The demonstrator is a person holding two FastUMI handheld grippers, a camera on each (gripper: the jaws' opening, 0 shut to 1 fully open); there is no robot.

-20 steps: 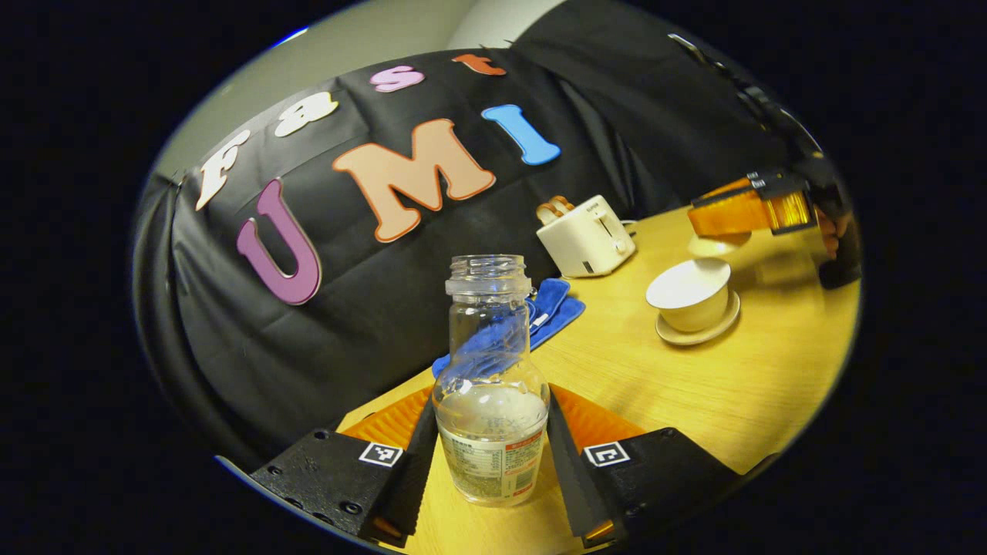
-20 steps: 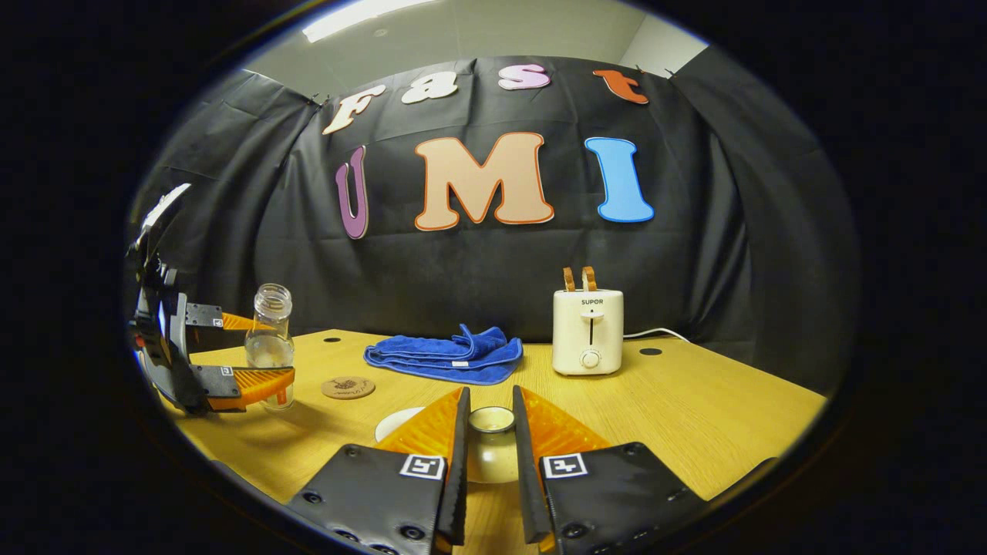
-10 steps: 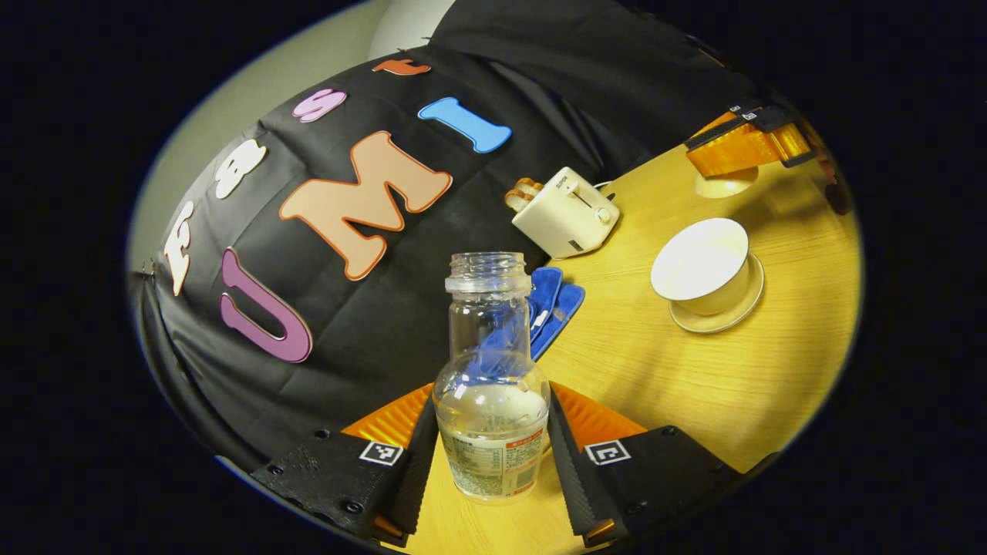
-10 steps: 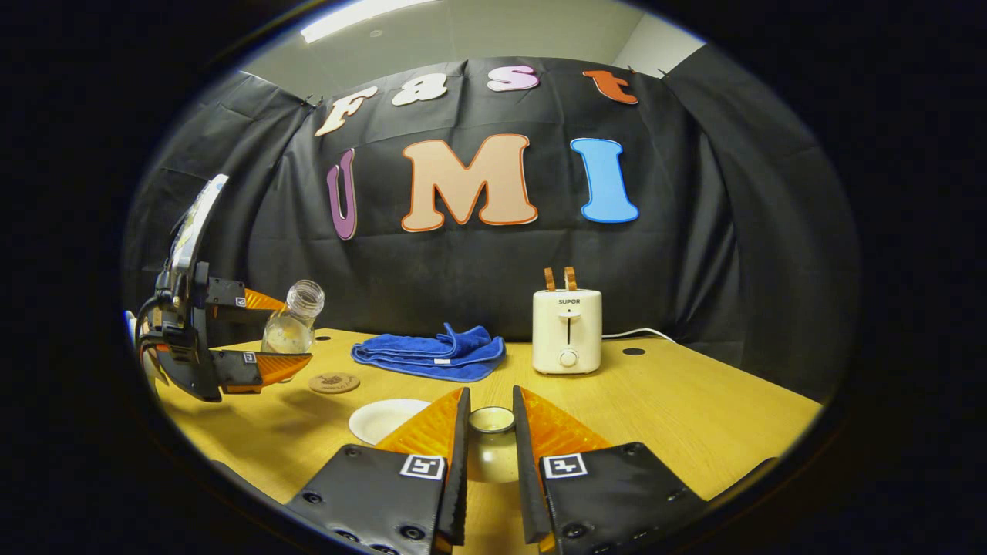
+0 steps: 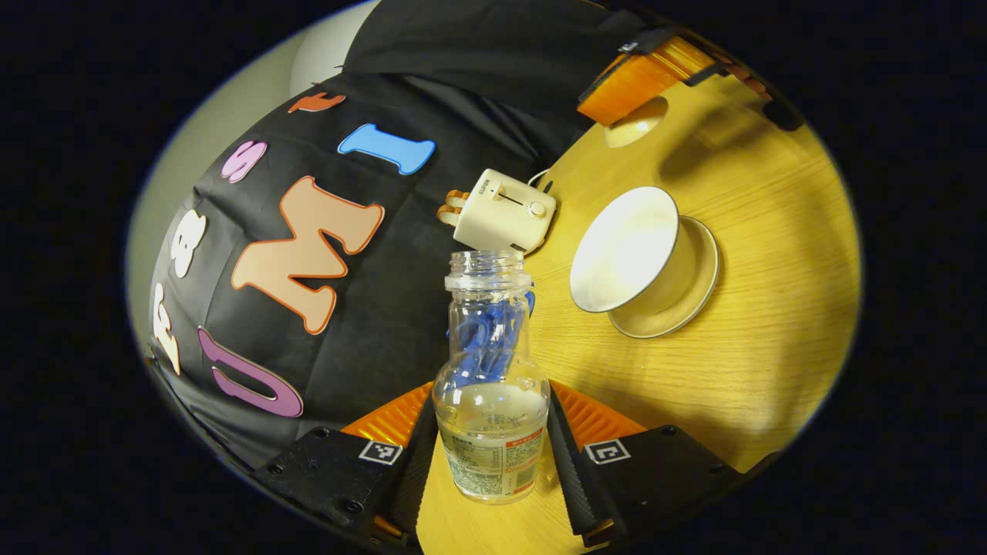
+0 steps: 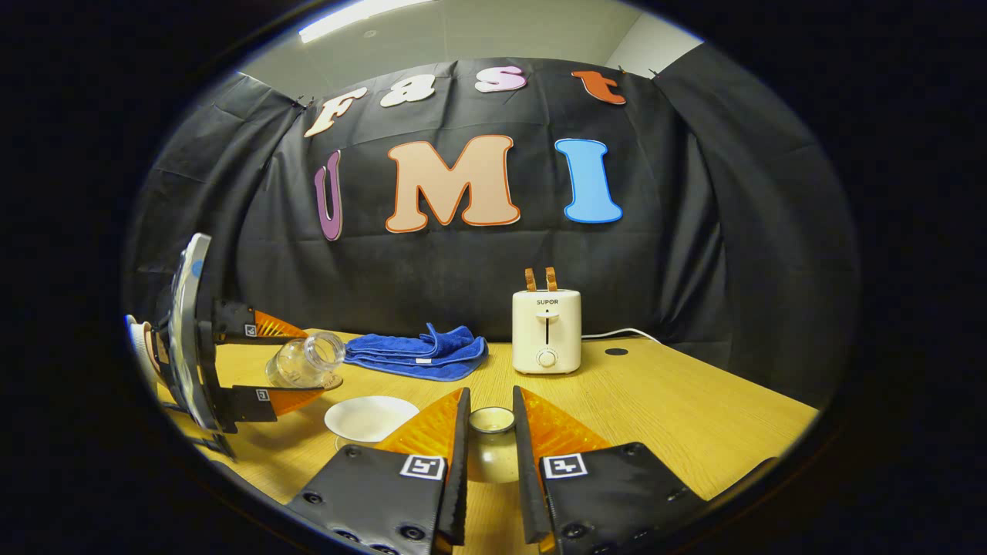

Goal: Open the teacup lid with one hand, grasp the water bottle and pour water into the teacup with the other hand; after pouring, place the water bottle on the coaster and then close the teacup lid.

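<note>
I'm tipping bottle (image 5: 491, 401) further than half second ago, left gripper (image 5: 490, 455) clenched on it, mouth nearing open cup (image 5: 626, 248); no water falling yet. Right gripper (image 6: 491, 455) clamping lid (image 6: 491, 420) aside, near table (image 6: 694, 416).

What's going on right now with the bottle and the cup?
Left gripper shut on water bottle, tilted toward open teacup. Right gripper shut on lid, held off the cup. Nothing between bottle and cup.

A cream toaster (image 6: 546, 331) stands on the wooden tabletop (image 6: 694, 416), with a folded blue cloth (image 6: 420, 353) beside it.
</note>
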